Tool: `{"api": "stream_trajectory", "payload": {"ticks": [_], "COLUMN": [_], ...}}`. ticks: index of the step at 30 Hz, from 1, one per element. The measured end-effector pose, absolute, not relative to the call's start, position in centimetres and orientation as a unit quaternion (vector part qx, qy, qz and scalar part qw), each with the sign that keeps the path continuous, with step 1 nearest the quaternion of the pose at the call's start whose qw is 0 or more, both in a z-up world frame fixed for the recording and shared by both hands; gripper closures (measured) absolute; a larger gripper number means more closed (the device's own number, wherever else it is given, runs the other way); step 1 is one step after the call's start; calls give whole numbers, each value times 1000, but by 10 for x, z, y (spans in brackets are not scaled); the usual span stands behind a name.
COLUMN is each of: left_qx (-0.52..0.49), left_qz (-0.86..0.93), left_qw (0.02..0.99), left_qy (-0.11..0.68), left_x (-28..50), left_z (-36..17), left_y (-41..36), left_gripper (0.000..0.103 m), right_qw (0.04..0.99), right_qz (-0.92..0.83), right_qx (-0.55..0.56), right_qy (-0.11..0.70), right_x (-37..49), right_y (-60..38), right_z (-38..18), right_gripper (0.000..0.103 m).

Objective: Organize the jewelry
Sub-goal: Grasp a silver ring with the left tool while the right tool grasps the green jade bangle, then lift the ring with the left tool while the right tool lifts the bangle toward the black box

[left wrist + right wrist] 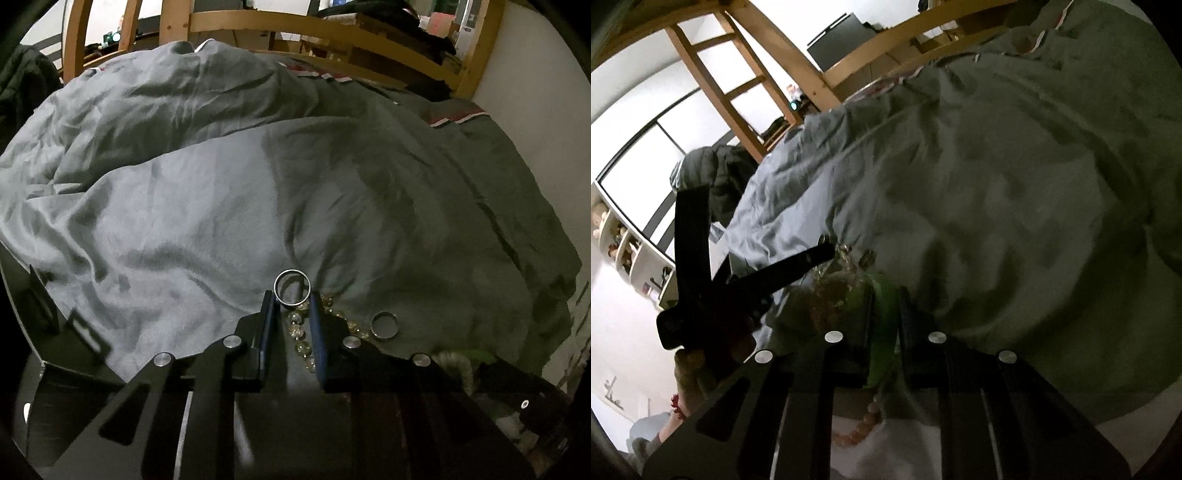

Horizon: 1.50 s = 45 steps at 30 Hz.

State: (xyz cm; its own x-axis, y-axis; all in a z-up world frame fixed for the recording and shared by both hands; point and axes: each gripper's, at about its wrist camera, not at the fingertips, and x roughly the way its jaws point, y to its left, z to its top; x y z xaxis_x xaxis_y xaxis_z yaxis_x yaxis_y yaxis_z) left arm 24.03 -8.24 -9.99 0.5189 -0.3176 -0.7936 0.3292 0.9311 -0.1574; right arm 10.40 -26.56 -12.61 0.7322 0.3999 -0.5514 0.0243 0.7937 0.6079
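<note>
In the left wrist view my left gripper (292, 296) pinches a silver ring (291, 271) upright between its blue pads, just above the grey duvet (207, 221). A second silver ring (384, 324) lies flat on the duvet to the right. A strand of clear yellowish beads (300, 334) lies under the fingers. In the right wrist view my right gripper (886, 295) is shut on a green translucent pouch (884, 317). Pinkish beads (864, 424) hang below it. The left gripper (827, 251) shows at the left, held by a hand (690, 369), its tip near the glittering beads (846, 254).
The rumpled duvet covers the whole bed. A wooden bed frame (332, 33) and ladder (713, 85) stand behind it. A black box (44, 299) sits at the left edge, a white wall (524, 92) on the right, a white shelf unit (624, 251) far left.
</note>
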Motion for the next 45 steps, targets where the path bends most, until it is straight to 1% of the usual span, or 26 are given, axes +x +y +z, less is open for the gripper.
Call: {"api": "stream_trajectory", "payload": {"ticks": [16, 20, 24, 25, 27, 32, 34, 35, 36, 37, 38, 39, 40, 41, 44, 45], "left_qx": [9, 3, -1, 0, 1, 6, 7, 7, 6, 5, 4, 4, 4, 2, 1, 0], "left_qz": [-197, -198, -199, -200, -200, -200, -198, -196, -196, -196, -194, -194, -194, -194, -195, -195], "left_qw": [888, 893, 897, 897, 898, 902, 903, 904, 904, 904, 905, 905, 905, 904, 904, 904], "left_qy": [416, 404, 395, 393, 392, 382, 381, 380, 380, 379, 379, 379, 379, 380, 381, 381], "left_x": [217, 201, 183, 179, 169, 142, 133, 127, 121, 116, 109, 106, 101, 95, 84, 80], "left_z": [-52, -33, -18, -15, -9, 8, 12, 13, 15, 16, 16, 16, 16, 15, 15, 15], "left_y": [-82, -75, -70, -69, -68, -60, -56, -54, -51, -48, -45, -43, -40, -37, -33, -32], "left_gripper": [85, 85, 85, 85, 85, 85, 85, 85, 85, 85, 85, 85, 85, 85, 85, 85], "right_qw": [881, 881, 886, 885, 885, 899, 906, 906, 905, 903, 901, 899, 889, 878, 865, 867], "right_qz": [142, 156, 149, 152, 153, 143, 117, 100, 81, 69, 53, 40, 19, 8, 20, 9], "right_qx": [342, 352, 346, 349, 350, 317, 285, 264, 249, 246, 252, 256, 256, 251, 232, 203], "right_qy": [294, 275, 271, 269, 266, 268, 291, 315, 337, 346, 349, 354, 378, 408, 444, 455], "right_x": [84, 73, 66, 63, 60, 46, 44, 47, 50, 51, 50, 50, 56, 64, 81, 85], "right_y": [-285, -289, -292, -294, -294, -289, -286, -284, -284, -285, -290, -294, -297, -297, -288, -281], "right_z": [-86, -69, -59, -57, -53, -35, -34, -38, -47, -55, -69, -79, -96, -113, -140, -144], "right_gripper": [90, 95, 95, 99, 101, 101, 99, 86, 71, 32, 12, 13, 21, 34, 47, 56]}}
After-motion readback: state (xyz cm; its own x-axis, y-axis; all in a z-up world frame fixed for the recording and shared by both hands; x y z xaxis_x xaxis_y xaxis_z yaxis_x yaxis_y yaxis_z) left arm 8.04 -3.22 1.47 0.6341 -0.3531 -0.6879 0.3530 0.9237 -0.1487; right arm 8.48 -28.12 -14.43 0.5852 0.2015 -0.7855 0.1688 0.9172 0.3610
